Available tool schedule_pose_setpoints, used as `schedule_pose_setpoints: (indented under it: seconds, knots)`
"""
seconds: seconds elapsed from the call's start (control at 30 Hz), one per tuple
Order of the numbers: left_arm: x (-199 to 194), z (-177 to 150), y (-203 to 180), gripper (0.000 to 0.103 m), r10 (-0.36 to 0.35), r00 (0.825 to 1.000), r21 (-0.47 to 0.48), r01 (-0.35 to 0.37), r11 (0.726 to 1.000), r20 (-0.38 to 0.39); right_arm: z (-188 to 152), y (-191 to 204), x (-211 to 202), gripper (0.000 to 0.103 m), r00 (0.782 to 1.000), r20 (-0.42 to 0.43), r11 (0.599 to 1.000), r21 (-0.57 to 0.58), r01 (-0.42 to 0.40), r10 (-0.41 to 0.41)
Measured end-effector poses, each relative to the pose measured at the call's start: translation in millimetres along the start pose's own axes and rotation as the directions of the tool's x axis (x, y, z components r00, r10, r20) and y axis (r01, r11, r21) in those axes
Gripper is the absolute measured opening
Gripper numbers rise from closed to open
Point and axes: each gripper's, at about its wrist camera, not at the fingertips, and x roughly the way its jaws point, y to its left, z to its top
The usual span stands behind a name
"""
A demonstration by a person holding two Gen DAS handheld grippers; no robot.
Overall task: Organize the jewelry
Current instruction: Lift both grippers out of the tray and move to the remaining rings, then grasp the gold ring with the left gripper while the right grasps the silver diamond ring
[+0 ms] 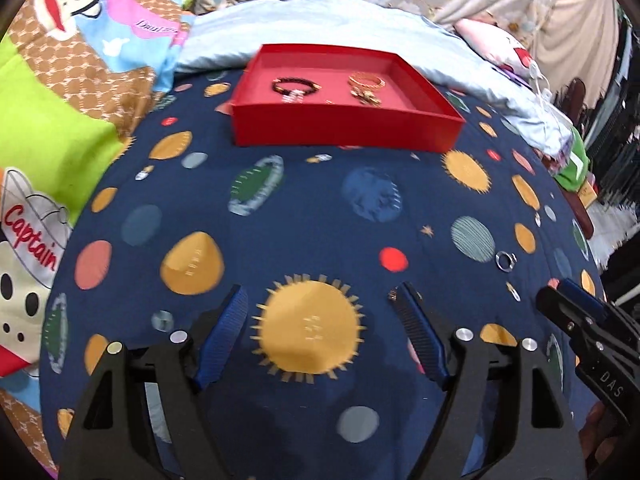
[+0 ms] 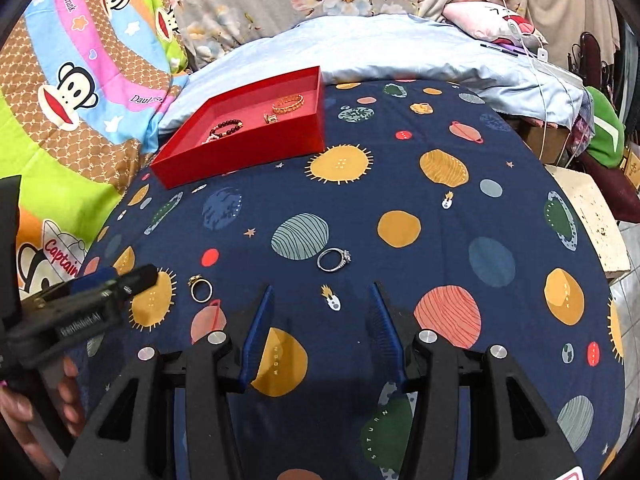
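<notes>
My left claw (image 1: 320,300) hangs released over the navy planet-print bedspread (image 1: 312,216), fingers wide apart, nothing between them. My right claw (image 2: 322,294) is also released, spread wide, empty, low over the same bedspread.

The shallow red cardboard tray (image 2: 248,148) sits toward the far edge of the bed, just in front of the pale blue pillow (image 2: 400,52). Inside the tray: a dark beaded bracelet with a pale charm (image 2: 226,128) on its left side, a gold woven bangle (image 2: 288,104) on its right side, and a small gold piece (image 2: 271,118) just beside the bangle; too small to tell what it is.

Two rings lie loose on the bedspread, near the front edge of the bed. A silver ring with a clear stone setting (image 2: 333,259) lies flat just ahead of my right claw, touching the edge of a striped grey-green planet print. A gold ring with a small dark top (image 2: 200,289) lies to its left, between the two claws, close to the tip of my left claw as seen in the right wrist view.

A monkey-cartoon quilt (image 1: 80,60) runs along the bed's left edge.
</notes>
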Motion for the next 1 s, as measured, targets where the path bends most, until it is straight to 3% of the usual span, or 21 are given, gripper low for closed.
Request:
schedule_pose_setpoints:
  seconds: [0.13,0.4,0.67,1.0]
  knots:
    - [9.9,-1.8,-17.0,0.076,-0.010,1.000,0.008,0.010,1.000,-0.017,-0.5,-4.8,-1.9,0.049,1.000,0.002,1.000,0.011,0.001,-0.001]
    - [32.2,-6.5,-40.2,0.078,0.059,0.998,0.058,-0.057,0.997,-0.028,0.7,-13.3,-3.4,0.049,1.000,0.004,1.000,0.027,-0.003,0.003]
    - [32.3,-10.7,-11.1,0.075,0.115,0.993,0.030,-0.114,0.993,-0.027,-0.8,-11.4,4.0,0.048,1.000,-0.009,0.999,0.029,-0.020,0.021]
    - [29.6,-12.6,9.3,0.075,0.119,0.993,0.016,-0.119,0.993,-0.012,1.1,-3.2,18.1,0.048,0.999,-0.024,1.000,0.014,-0.027,0.027]
